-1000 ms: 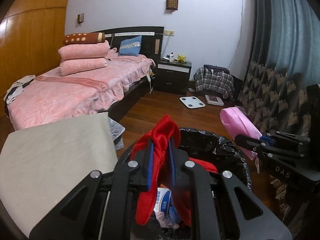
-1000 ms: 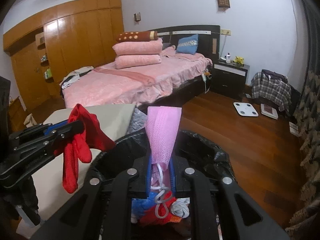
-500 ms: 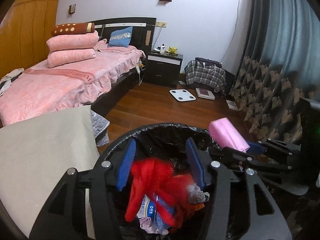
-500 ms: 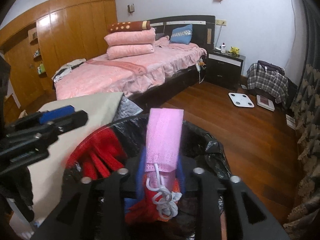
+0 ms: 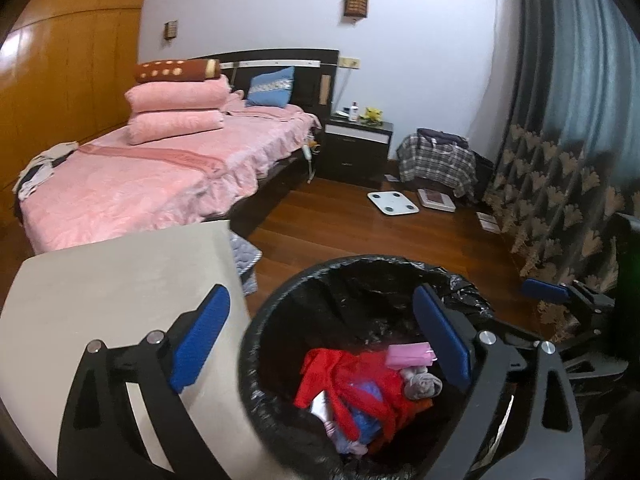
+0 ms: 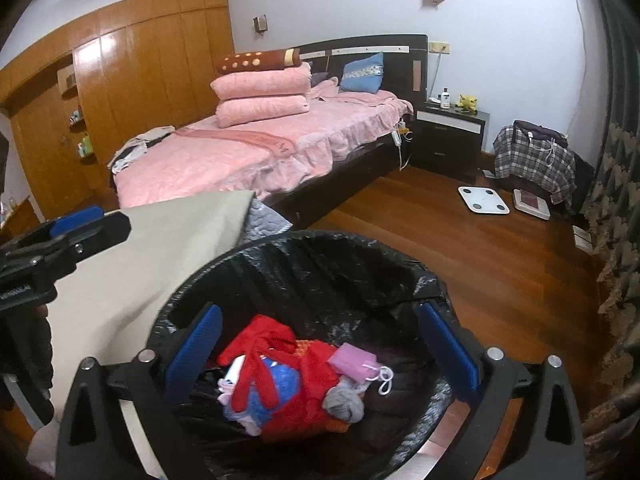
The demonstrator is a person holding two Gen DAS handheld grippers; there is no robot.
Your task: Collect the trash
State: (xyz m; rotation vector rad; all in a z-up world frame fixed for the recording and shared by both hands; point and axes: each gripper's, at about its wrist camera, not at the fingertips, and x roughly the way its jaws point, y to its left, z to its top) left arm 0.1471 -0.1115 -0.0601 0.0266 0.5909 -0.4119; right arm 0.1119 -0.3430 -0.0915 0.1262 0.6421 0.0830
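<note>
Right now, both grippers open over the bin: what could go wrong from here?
1. The left gripper straddles the trash bin rim, one finger over the grey table; lowering or closing could snag the black liner.
2. The pink mask lies loose on top of the red cloth, ear loop trailing; the right gripper could hook it.

The left gripper [image 5: 320, 336] is held with its blue-padded fingers [image 5: 199, 338] spread wide apart and nothing gripped between them. The right gripper [image 6: 320, 354] is likewise held wide open and empty, its blue pads [image 6: 447, 350] angled outward, both pointed forward and downward.
</note>
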